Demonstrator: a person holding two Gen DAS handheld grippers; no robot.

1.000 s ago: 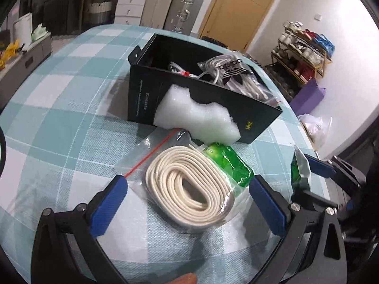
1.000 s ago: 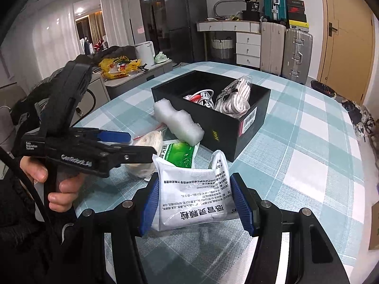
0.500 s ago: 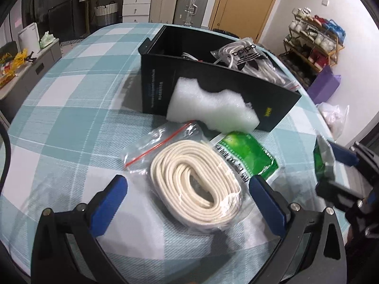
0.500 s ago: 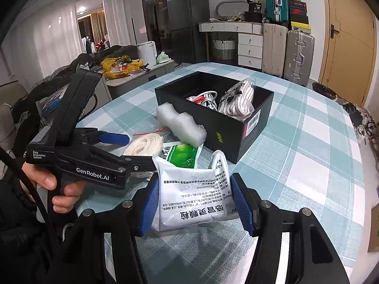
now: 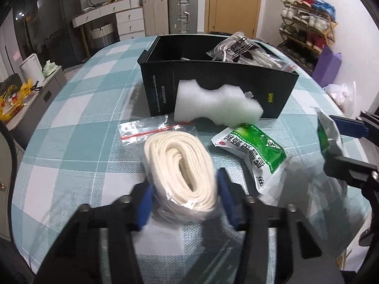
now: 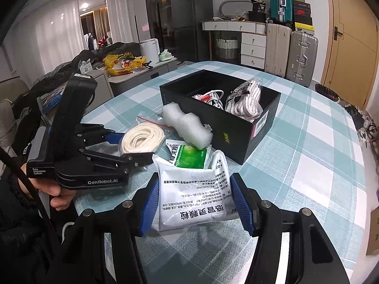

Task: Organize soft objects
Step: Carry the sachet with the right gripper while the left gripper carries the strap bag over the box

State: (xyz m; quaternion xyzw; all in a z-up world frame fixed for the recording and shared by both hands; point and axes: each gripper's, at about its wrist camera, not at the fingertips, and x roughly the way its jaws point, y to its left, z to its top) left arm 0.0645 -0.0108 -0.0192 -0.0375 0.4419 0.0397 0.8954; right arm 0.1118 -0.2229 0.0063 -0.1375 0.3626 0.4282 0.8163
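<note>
A coil of cream strap in a clear zip bag lies on the checked tablecloth. My left gripper is closing on its near end, and the blue pads press both sides of the bag. My right gripper is shut on a white medicine sachet, held upright just above the table. A green and white sachet lies flat between the two grippers. A white foam block leans against the black box. The box holds a bagged rope and white cables.
The table's round edge runs close behind both grippers. A hand holds the left gripper's handle at the left. Suitcases, drawers and a shoe rack stand beyond the table.
The left gripper's jaws have gone from wide apart to closed on the near end of the bagged strap coil, with a slight roll of the view. The right gripper with its sachet has stayed put.
</note>
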